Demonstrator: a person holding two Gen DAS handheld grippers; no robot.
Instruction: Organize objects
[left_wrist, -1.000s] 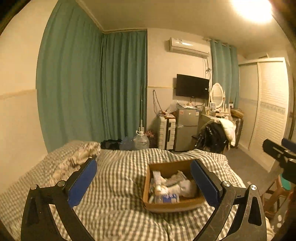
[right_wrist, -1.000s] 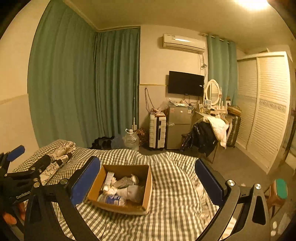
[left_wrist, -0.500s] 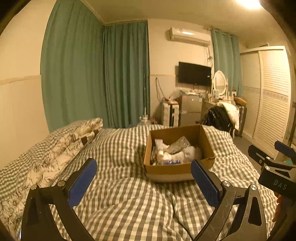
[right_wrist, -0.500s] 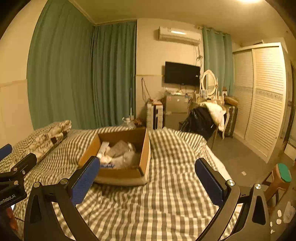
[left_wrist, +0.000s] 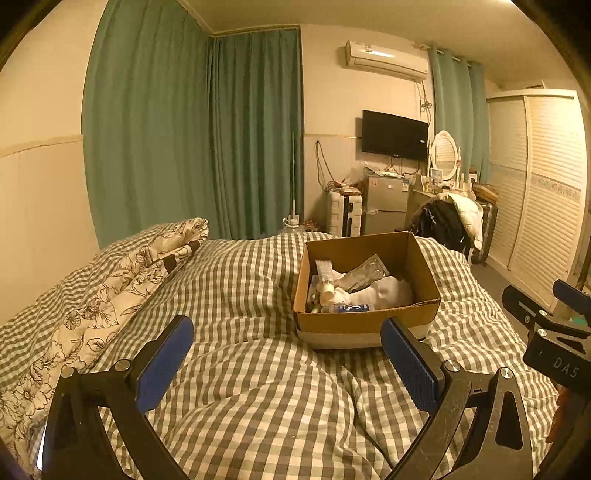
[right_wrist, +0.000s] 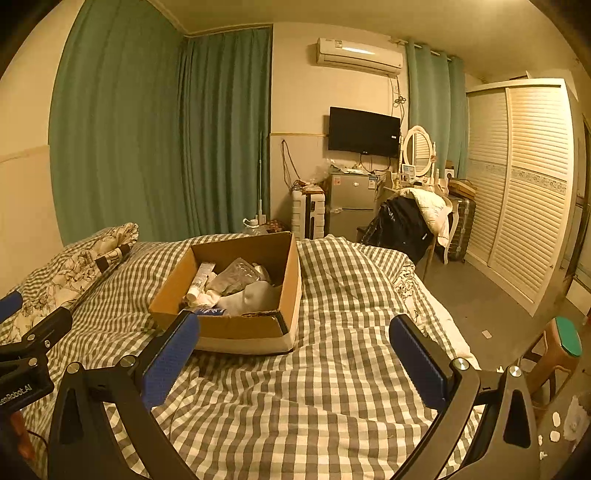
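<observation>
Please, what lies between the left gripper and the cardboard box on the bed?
Only bare checked bedcover, rumpled into folds, lies between the left gripper and the cardboard box. The left wrist view shows this; both grippers are open and empty.

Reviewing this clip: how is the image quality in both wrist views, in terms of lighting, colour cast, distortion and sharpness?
Left wrist view: warm yellow cast, curtains bowed by the fisheye, dark corners, cardboard box sharp. Right wrist view: same cast, wardrobe curved, air conditioner slightly glaring, no motion blur.

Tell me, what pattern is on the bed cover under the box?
Grey and white checks on the bed cover, clearest in the left wrist view, around the box.
</observation>
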